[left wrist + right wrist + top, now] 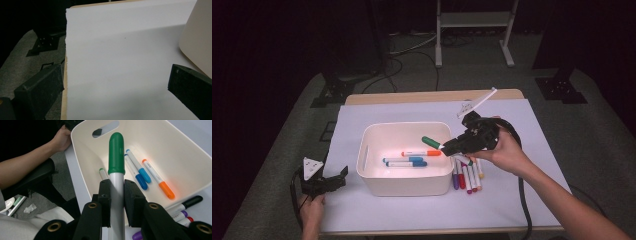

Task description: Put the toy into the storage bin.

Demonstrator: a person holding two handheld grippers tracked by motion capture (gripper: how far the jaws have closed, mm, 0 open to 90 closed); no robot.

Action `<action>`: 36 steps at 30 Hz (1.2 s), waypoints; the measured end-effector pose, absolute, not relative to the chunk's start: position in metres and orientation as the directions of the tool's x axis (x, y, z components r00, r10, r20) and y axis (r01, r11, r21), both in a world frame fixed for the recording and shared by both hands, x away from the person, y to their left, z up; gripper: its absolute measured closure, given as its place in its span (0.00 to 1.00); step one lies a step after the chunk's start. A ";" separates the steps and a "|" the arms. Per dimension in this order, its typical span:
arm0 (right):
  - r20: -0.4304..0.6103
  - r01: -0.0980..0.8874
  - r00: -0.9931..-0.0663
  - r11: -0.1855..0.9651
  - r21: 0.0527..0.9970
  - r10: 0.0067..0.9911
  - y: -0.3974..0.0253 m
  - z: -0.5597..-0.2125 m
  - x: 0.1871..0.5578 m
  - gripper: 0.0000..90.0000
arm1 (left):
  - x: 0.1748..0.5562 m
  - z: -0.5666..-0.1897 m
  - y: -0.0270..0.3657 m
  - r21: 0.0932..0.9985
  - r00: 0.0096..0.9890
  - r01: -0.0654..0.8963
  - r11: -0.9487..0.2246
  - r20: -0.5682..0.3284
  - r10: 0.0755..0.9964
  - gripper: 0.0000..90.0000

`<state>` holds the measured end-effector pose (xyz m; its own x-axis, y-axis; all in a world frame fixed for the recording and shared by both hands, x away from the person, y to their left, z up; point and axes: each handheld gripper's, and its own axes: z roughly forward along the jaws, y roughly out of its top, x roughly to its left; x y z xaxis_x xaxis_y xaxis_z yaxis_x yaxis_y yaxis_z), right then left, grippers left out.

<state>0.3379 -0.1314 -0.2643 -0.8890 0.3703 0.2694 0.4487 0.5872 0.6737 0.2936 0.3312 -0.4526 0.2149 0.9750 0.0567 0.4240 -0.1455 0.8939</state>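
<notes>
Green marker over the bin

High view: the right gripper (pixel 451 145) holds the green marker (pixel 431 142) above the white bin (pixel 377 176); hand tilted inward.
Left gripper view: the left gripper (pixel 115 87) gapes, holding nothing, over the table (pixel 120 60).
Right gripper view: jaws clench the marker's barrel – light, stiff, smooth; hold it mid-barrel

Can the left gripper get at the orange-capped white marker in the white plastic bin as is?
Probably yes. The left gripper sits open beside the white plastic bin, whose top is open; the orange-capped white marker lies uncovered inside, though the right gripper hovers close over that end.
</notes>
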 end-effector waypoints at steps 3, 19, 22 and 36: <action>0.274 0.442 -0.894 0.596 0.670 0.355 -0.123 -0.263 0.339 0.84 | 0.294 -0.453 0.331 0.893 0.214 0.426 -0.145 0.056 0.975 0.00; 0.272 0.387 -0.922 0.639 0.664 0.275 -0.085 -0.263 0.342 0.84 | 0.293 -0.452 0.331 0.894 0.217 0.425 -0.144 0.054 0.975 0.00; 0.275 0.381 -0.924 0.644 0.663 0.264 -0.079 -0.264 0.344 0.84 | 0.294 -0.452 0.331 0.894 0.217 0.425 -0.143 0.052 0.975 0.00; 0.294 0.361 -0.931 0.663 0.656 0.216 -0.055 -0.272 0.350 0.84 | 0.293 -0.452 0.331 0.894 0.219 0.424 -0.144 0.053 0.974 0.00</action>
